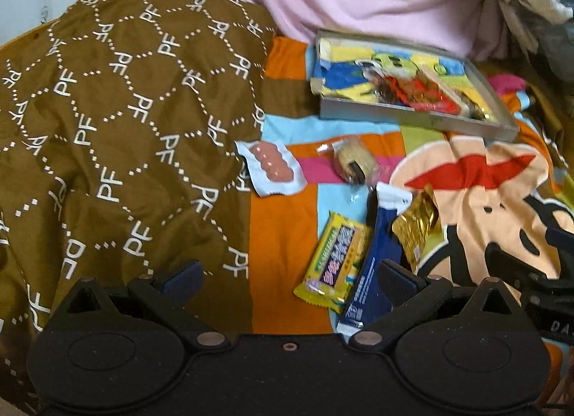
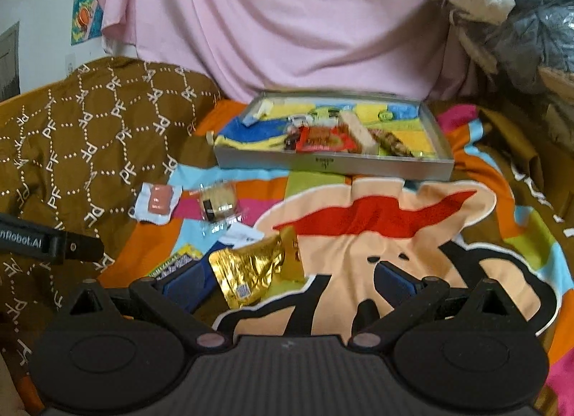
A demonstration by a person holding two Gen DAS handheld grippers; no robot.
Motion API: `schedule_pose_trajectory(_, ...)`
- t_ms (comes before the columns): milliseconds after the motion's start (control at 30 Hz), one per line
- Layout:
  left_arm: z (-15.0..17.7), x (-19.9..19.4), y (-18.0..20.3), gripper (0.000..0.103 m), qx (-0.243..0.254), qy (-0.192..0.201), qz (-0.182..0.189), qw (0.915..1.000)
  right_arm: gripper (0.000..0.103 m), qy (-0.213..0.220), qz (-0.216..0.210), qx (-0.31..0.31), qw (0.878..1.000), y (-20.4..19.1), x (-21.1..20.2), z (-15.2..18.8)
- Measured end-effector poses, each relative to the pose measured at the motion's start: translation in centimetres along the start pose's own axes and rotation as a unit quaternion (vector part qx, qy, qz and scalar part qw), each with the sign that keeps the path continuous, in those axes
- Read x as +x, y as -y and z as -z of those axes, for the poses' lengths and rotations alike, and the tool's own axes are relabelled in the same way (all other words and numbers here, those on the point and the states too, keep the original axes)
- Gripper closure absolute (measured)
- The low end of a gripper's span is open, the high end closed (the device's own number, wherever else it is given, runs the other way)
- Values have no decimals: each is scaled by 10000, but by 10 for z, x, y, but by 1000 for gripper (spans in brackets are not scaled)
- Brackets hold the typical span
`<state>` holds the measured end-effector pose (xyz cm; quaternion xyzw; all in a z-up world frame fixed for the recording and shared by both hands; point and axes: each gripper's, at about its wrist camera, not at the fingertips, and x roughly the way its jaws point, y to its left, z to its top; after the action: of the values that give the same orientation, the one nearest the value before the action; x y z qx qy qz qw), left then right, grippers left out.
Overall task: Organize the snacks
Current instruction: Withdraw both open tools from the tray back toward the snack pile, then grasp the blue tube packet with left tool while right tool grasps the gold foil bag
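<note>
Right wrist | right gripper fingers apart | crinkled gold foil packet | shallow grey tray

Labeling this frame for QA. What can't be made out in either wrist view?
- Snacks in the tray: overlapping and motion-blurred in both views; count and types unclear.
- Navy packet: lower end hidden behind the left gripper; print unreadable.
- Yellow bar, right view: mostly hidden behind the right gripper finger.
- Gold wrapper: label too small.
</note>
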<state>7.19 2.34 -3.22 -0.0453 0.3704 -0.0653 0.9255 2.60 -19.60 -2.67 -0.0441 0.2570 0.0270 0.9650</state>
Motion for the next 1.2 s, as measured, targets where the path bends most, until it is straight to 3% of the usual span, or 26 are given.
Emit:
schedule_pose_trajectory(533, 8, 18, 14, 1, 394, -508, 139, 9978, 0, -747, -300, 497, 9955, 15, 23, -1)
schedule_pose_trajectory(1033, 12, 42, 28, 1, 707, -809, 248, 9939, 0, -1140, -647, 385, 9906, 15, 47, -12)
schedule_pose_trajectory(1200, 10, 51, 33, 1, 810, -831, 390, 9925, 0, -1297, -937, 452, 9861, 18, 63, -20)
